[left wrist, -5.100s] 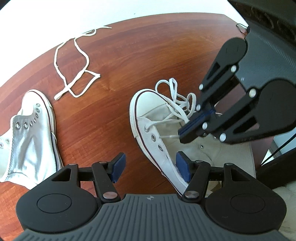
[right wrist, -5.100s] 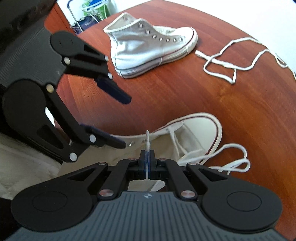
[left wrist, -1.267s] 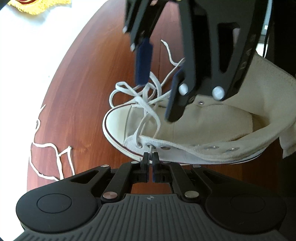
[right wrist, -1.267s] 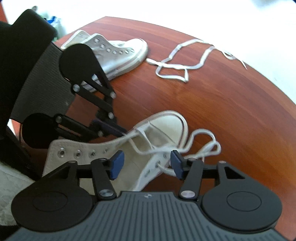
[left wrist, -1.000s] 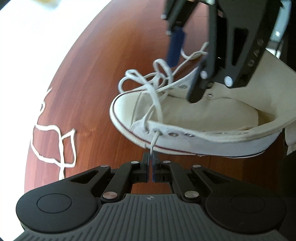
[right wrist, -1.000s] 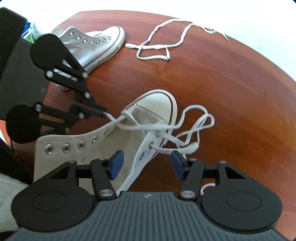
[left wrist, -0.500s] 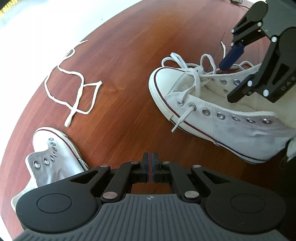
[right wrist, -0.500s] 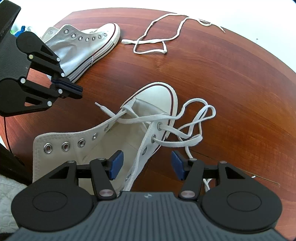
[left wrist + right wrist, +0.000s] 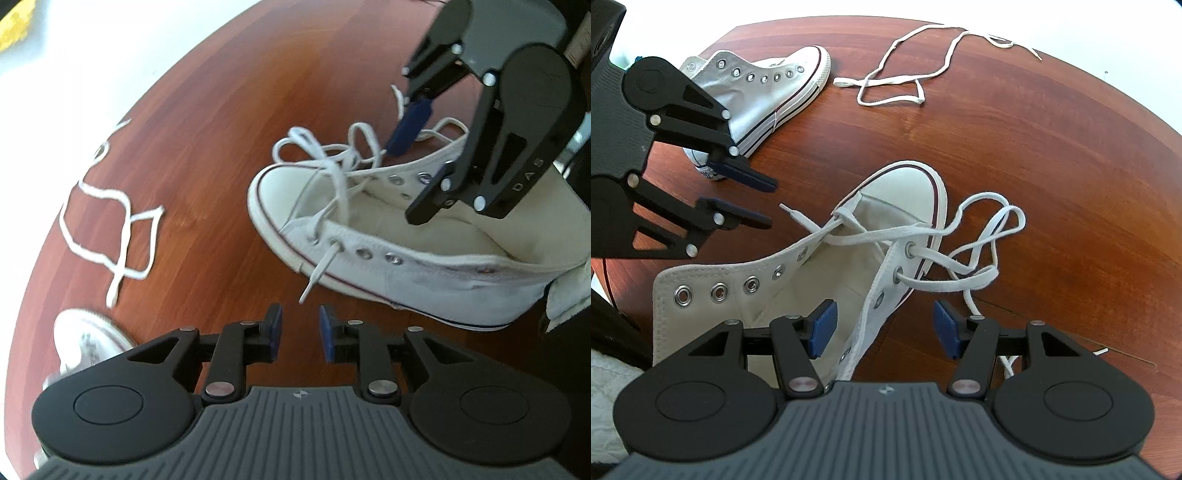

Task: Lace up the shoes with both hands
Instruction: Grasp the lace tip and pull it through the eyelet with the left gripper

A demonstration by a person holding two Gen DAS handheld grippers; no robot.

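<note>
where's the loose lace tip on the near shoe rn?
In the left wrist view the lace tip hangs out of a front eyelet on the near shoe, just above the gap of the left tool, whose jaws are opening with nothing between them.

Place: likely a home room
Evidence: round reddish-brown wooden table [image 9: 1034,155]; white quilted fabric [image 9: 605,387] at 8 o'clock; pale floor beyond

Only legible text was "DAS", in pale raised letters running up the black finger arm of the right tongs [image 9: 410,146], seen from the left wrist camera. The heel patch on the far shoe [image 9: 757,99] carried some print in the right wrist view, too small to read. Small round emblems on both tongs' housings, no lettering.
</note>
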